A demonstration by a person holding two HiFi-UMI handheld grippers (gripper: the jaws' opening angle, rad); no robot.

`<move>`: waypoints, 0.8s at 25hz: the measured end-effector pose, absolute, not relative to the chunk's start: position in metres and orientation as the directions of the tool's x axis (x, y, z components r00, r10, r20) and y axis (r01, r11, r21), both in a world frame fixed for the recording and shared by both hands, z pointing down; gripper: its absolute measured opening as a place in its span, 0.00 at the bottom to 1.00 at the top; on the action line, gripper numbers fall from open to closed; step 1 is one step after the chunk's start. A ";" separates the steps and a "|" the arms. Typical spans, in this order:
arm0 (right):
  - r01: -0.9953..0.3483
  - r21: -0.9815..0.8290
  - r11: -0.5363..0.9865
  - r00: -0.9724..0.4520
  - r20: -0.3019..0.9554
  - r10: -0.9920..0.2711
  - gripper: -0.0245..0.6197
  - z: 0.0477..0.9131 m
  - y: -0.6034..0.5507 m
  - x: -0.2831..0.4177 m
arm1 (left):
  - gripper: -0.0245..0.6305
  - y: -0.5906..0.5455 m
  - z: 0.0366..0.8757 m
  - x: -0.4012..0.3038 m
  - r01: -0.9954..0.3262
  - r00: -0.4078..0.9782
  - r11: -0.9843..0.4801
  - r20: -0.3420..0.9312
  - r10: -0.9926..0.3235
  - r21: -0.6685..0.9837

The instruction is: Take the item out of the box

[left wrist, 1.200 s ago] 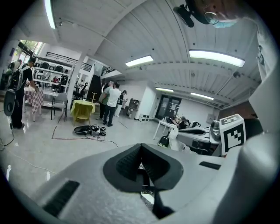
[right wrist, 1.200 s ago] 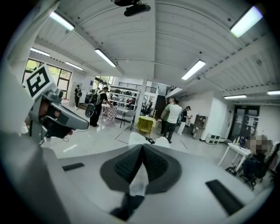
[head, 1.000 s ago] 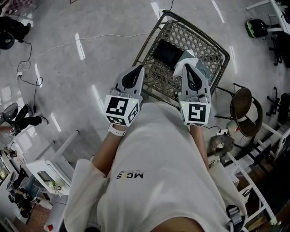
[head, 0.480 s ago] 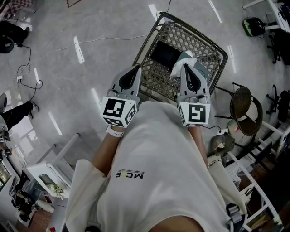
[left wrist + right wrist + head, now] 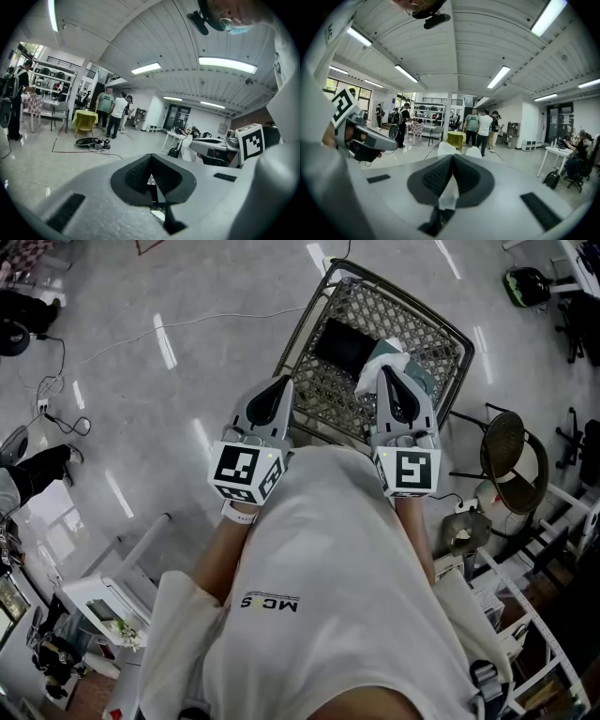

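The right gripper [image 5: 451, 164] is pinching a soft white item [image 5: 449, 199], with its jaws closed tight on it. The item is hanging over the wire box [image 5: 375, 306], at twelve o'clock from the person, so it seems only partly out. The left gripper [image 5: 151, 164] is closed and holding nothing. A black thing [image 5: 342, 348] is lying in the box at nine o'clock from the item. A round chair [image 5: 508, 444] is sitting at three o'clock, not blocking.

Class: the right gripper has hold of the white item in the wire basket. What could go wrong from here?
The right gripper pinches only a thin fold of the white item; it may slip or tear. The rest could snag on the wire basket's mesh or drag the black item beside it.
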State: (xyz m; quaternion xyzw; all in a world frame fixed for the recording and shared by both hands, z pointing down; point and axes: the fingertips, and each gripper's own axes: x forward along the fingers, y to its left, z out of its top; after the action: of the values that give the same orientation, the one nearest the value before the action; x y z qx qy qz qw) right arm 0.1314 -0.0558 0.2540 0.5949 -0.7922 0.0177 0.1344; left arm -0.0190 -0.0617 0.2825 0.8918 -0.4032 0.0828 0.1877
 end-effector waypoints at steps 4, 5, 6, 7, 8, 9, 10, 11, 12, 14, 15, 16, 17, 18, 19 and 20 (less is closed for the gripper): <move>-0.947 0.132 0.293 -0.258 0.234 -0.937 0.06 0.255 -0.054 0.130 | 0.07 -0.060 0.283 -0.021 -0.751 0.660 -0.604 0.300 -0.689 0.267; -0.948 0.129 0.292 -0.257 0.234 -0.938 0.06 0.255 -0.054 0.130 | 0.07 -0.059 0.283 -0.021 -0.751 0.661 -0.604 0.300 -0.688 0.267; -0.949 0.125 0.290 -0.255 0.235 -0.938 0.06 0.255 -0.054 0.131 | 0.07 -0.059 0.282 -0.020 -0.750 0.661 -0.605 0.300 -0.687 0.267; -0.950 0.121 0.286 -0.253 0.235 -0.938 0.06 0.255 -0.053 0.131 | 0.07 -0.058 0.282 -0.020 -0.750 0.662 -0.606 0.301 -0.687 0.266; -0.952 0.117 0.283 -0.250 0.236 -0.939 0.06 0.255 -0.053 0.132 | 0.07 -0.058 0.282 -0.020 -0.750 0.662 -0.606 0.301 -0.686 0.265; -0.952 0.116 0.282 -0.249 0.235 -0.939 0.06 0.255 -0.053 0.133 | 0.07 -0.058 0.282 -0.020 -0.750 0.662 -0.606 0.302 -0.686 0.265; -0.952 0.118 0.283 -0.250 0.235 -0.939 0.06 0.254 -0.053 0.133 | 0.07 -0.057 0.282 -0.019 -0.750 0.662 -0.606 0.302 -0.686 0.266; -0.951 0.121 0.285 -0.252 0.236 -0.939 0.06 0.254 -0.053 0.133 | 0.07 -0.057 0.282 -0.019 -0.750 0.662 -0.606 0.302 -0.686 0.267; -0.951 0.121 0.286 -0.252 0.237 -0.938 0.06 0.255 -0.053 0.134 | 0.07 -0.057 0.282 -0.019 -0.749 0.662 -0.606 0.302 -0.686 0.268; -0.953 0.115 0.280 -0.247 0.241 -0.939 0.06 0.257 -0.053 0.135 | 0.07 -0.057 0.283 -0.018 -0.748 0.664 -0.607 0.302 -0.684 0.269; -0.954 0.113 0.278 -0.245 0.241 -0.939 0.06 0.257 -0.053 0.135 | 0.07 -0.057 0.283 -0.018 -0.747 0.665 -0.607 0.302 -0.684 0.270; -0.955 0.111 0.276 -0.244 0.242 -0.939 0.06 0.257 -0.054 0.135 | 0.07 -0.057 0.283 -0.018 -0.747 0.665 -0.608 0.302 -0.683 0.271; -0.955 0.110 0.275 -0.242 0.243 -0.939 0.06 0.257 -0.054 0.136 | 0.07 -0.057 0.284 -0.017 -0.746 0.666 -0.608 0.302 -0.682 0.271; -0.956 0.108 0.273 -0.240 0.244 -0.939 0.06 0.258 -0.054 0.136 | 0.07 -0.057 0.284 -0.017 -0.746 0.666 -0.608 0.302 -0.682 0.272; -0.957 0.106 0.271 -0.239 0.245 -0.940 0.07 0.258 -0.053 0.136 | 0.07 -0.057 0.284 -0.017 -0.745 0.667 -0.609 0.303 -0.681 0.272; -0.957 0.105 0.270 -0.238 0.246 -0.940 0.06 0.258 -0.052 0.137 | 0.07 -0.056 0.284 -0.016 -0.745 0.667 -0.609 0.303 -0.680 0.271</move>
State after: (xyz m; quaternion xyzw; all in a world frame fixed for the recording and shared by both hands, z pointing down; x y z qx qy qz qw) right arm 0.1365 -0.0523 0.2585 0.6032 -0.7861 0.0335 0.1307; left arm -0.0162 -0.0557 0.2840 0.8930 -0.3991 0.0850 0.1900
